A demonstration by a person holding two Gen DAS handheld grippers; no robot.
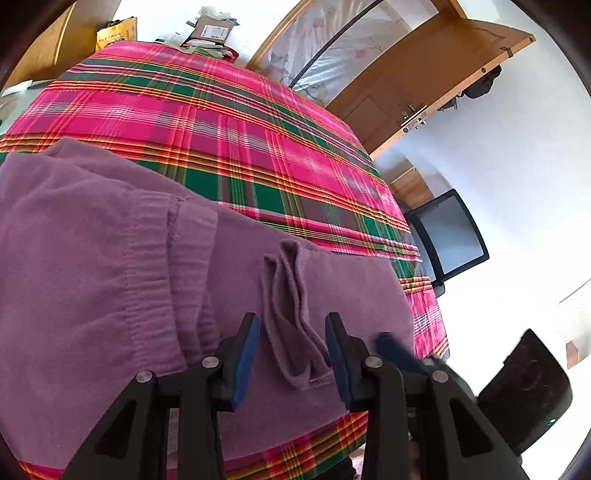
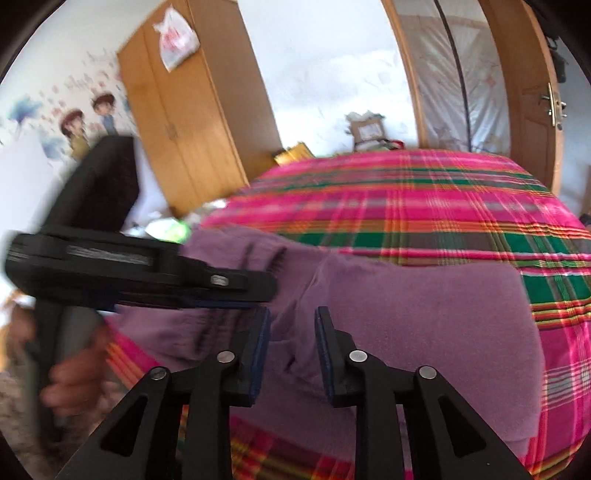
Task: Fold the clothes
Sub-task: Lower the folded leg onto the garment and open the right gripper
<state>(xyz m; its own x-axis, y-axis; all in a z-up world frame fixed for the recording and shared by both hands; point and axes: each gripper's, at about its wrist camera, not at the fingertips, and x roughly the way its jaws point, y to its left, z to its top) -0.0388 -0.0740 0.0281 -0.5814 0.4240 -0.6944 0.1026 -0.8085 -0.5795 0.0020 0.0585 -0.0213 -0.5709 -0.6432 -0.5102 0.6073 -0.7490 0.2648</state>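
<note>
Both grippers, left (image 1: 291,354) and right (image 2: 291,350), stood spread over the purple garment (image 1: 110,266), gripping nothing; plaid bedspread (image 1: 229,122) lay bare beyond.

garment (image 1: 110,258) on bedspread (image 1: 221,122) at near edge; cardboard box (image 1: 212,31) behind bed.

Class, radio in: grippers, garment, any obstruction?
Left gripper open, straddling a raised fold. Right gripper open over the purple garment, on the plaid bed. No obstruction.
</note>
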